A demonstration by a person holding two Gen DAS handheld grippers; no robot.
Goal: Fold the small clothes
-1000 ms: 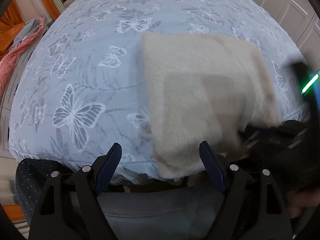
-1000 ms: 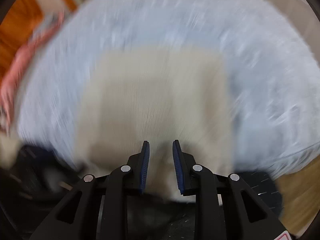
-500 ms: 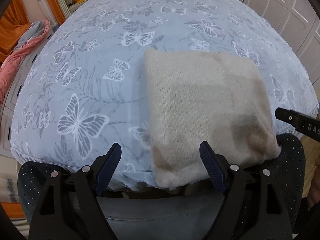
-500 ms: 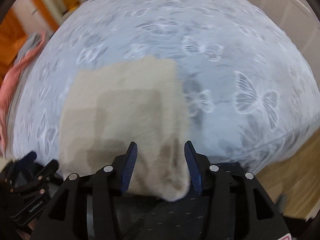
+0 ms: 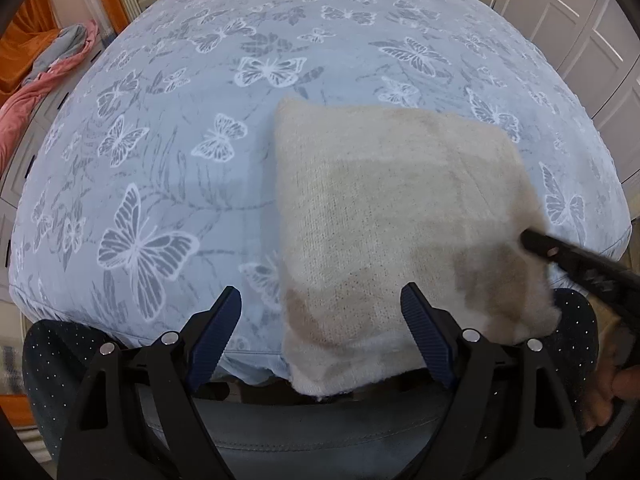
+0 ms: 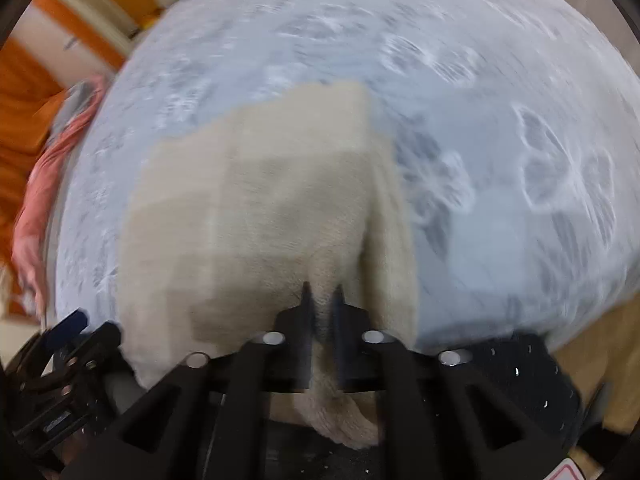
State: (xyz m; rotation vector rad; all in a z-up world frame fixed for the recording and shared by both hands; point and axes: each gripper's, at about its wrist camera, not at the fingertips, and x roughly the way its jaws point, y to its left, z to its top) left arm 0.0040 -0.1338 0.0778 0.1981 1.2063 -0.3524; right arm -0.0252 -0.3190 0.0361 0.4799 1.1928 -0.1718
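A beige knitted garment (image 5: 392, 216) lies folded on the bed near its front edge, overhanging it a little. My left gripper (image 5: 326, 332) is open, its right finger over the garment's near edge and its left finger over bare sheet. My right gripper (image 6: 322, 300) is shut on the garment's (image 6: 260, 216) near right edge, which bunches between the fingers and hangs below them. The right gripper also shows at the right of the left wrist view (image 5: 576, 260).
The bed (image 5: 160, 140) has a blue sheet with white butterflies. A pink and grey blanket (image 5: 44, 76) lies on the floor at the left. White cabinet doors (image 5: 580, 12) stand at the right. My dark dotted trousers (image 5: 52, 348) sit below the bed's edge.
My right gripper was open half a second ago and has closed on the garment's near right edge. The left gripper has stayed open in place.
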